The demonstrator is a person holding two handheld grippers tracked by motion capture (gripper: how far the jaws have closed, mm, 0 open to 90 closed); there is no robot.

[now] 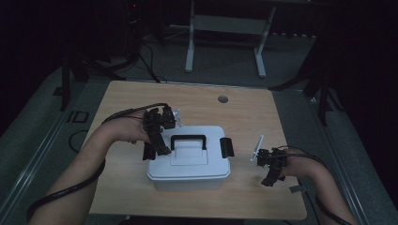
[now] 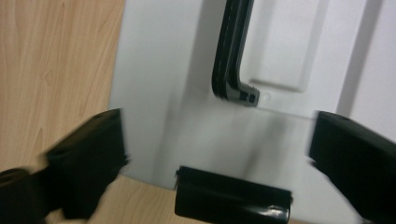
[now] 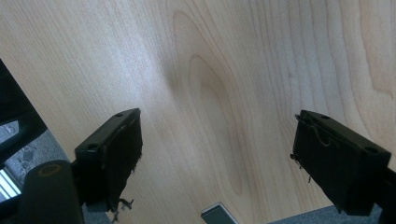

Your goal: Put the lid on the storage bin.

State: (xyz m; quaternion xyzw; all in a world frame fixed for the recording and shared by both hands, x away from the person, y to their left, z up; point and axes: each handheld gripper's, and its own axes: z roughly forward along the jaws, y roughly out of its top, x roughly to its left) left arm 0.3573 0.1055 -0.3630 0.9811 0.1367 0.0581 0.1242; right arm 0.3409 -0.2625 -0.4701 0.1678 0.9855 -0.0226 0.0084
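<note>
Black latch [image 2: 232,196] sits between spread left gripper [image 2: 217,154] jaws, untouched

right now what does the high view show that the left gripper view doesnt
High view alone: the whole white lidded box on the wooden table, the black latch on the box's right end, the right gripper open over bare table to the box's right, both forearms, and the floor with a desk frame beyond.

Left gripper view alone: a close look along the left gripper, jaws spread wide, with the left-end latch between them, untouched.

Both: the box lid, its black carry handle lying flat, and the table.
</note>
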